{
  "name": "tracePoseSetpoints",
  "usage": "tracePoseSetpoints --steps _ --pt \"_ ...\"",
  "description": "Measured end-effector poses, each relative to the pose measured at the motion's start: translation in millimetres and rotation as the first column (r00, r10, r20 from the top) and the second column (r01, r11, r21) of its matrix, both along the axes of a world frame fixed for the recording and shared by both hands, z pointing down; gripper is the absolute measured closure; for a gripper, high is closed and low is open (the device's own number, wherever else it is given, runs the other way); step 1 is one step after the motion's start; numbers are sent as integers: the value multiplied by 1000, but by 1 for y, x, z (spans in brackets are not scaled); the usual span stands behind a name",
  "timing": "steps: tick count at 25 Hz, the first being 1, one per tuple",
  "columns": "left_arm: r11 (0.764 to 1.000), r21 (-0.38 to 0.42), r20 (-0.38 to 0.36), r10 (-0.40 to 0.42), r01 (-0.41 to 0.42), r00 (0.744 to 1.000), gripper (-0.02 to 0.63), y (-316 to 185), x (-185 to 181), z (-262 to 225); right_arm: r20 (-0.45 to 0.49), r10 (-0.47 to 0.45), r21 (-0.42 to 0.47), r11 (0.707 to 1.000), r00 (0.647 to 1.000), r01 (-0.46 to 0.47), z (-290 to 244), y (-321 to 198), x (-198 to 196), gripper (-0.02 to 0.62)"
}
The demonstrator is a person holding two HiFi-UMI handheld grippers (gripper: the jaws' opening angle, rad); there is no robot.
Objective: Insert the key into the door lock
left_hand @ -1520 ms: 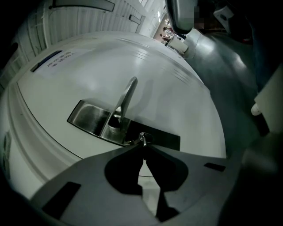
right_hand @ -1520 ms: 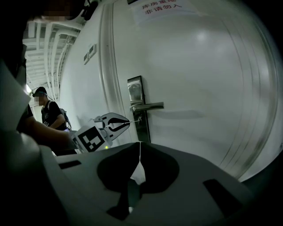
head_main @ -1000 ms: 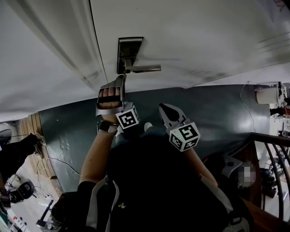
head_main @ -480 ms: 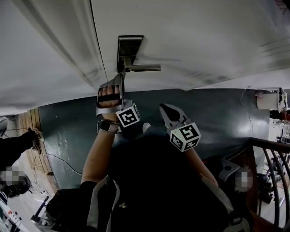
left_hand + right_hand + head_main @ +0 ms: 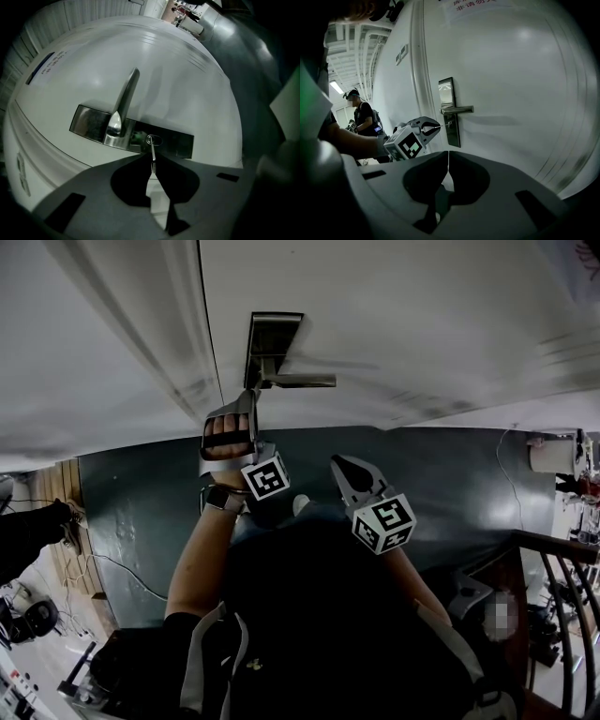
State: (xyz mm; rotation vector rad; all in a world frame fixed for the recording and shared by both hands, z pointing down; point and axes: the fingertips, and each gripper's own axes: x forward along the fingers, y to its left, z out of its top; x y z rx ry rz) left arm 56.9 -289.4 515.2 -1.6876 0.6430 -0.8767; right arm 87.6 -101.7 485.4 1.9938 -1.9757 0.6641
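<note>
Pinching a thin silver key, the left hand-held gripper is holding its tip at the keyhole of the dark steel lock plate, beside the lever handle on the white door; the right hand-held gripper, jaws together and empty, is hovering well clear.

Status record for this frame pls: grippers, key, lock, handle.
left gripper: shut on key, up at the lock
key: tip meets keyhole; depth unclear
lock plate: metal, on white door
handle: lever, beside keyhole, untouched
right gripper: jaws together, nothing between them, held off the door
</note>
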Motion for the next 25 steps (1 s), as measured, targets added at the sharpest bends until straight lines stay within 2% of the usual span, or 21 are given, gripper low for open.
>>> tracePoseSetpoints --steps 4,8,11,14,18,22,25 --pt "1000 -25 -10 -1 0 1000 580 -1 0 3 55 11 26 1000 998 -13 -3 -5 1 577" --pt "999 -33 -23 7 -8 1000 580 -4 -1 4 164 25 69 997 986 -36 -8 -19 6 577" --pt "999 -34 -30 15 -16 999 580 -1 -6 3 285 14 107 993 958 -47 -14 -33 5 576" --pt "999 -37 -49 32 -33 998 580 5 -12 0 443 4 138 988 897 -73 -18 -50 2 575" --pt "998 -23 -54 51 -52 997 580 9 -22 -3 616 -2 143 984 788 -109 -18 -73 -9 575" --pt "996 9 -51 87 -87 995 580 16 -32 -8 739 -23 138 984 674 -117 -14 -93 -27 575" --pt "991 43 -43 125 -123 991 580 24 -37 -11 789 -61 152 983 611 -98 -16 -110 -45 574"
